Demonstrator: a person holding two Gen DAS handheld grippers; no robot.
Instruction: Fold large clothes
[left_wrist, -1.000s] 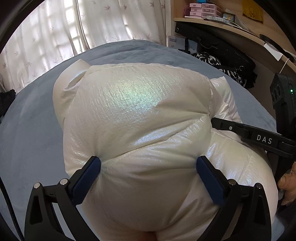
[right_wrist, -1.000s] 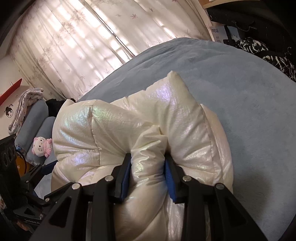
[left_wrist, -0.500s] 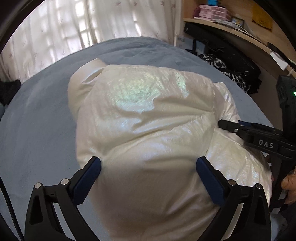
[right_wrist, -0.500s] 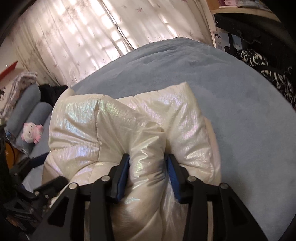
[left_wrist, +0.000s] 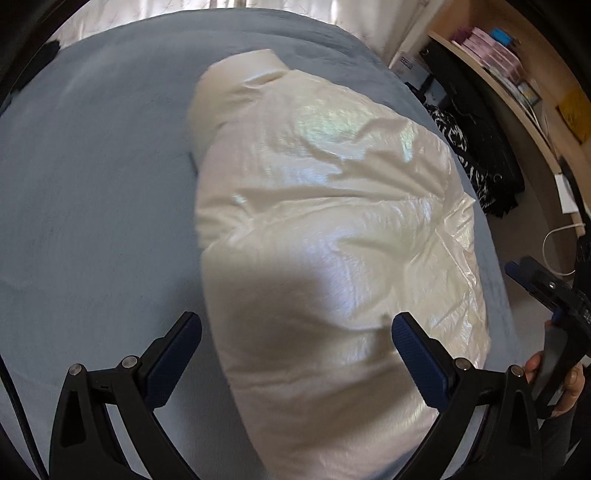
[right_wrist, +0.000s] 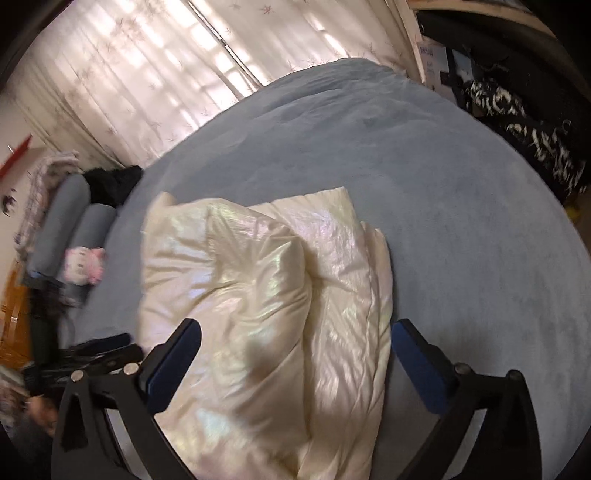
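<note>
One folded cream puffer jacket lies on the blue bed, and two grippers hang over it: the left gripper has its fingers spread wide, touching nothing, and the right gripper is opening, the jacket between its fingers but unpinched. Beside the bed are two blue bolsters, one pink plush toy, and a dark patterned garment by the shelf

Both wrist cams look steeply down, close over the puffy jacket on the blue bed, which both share.
</note>
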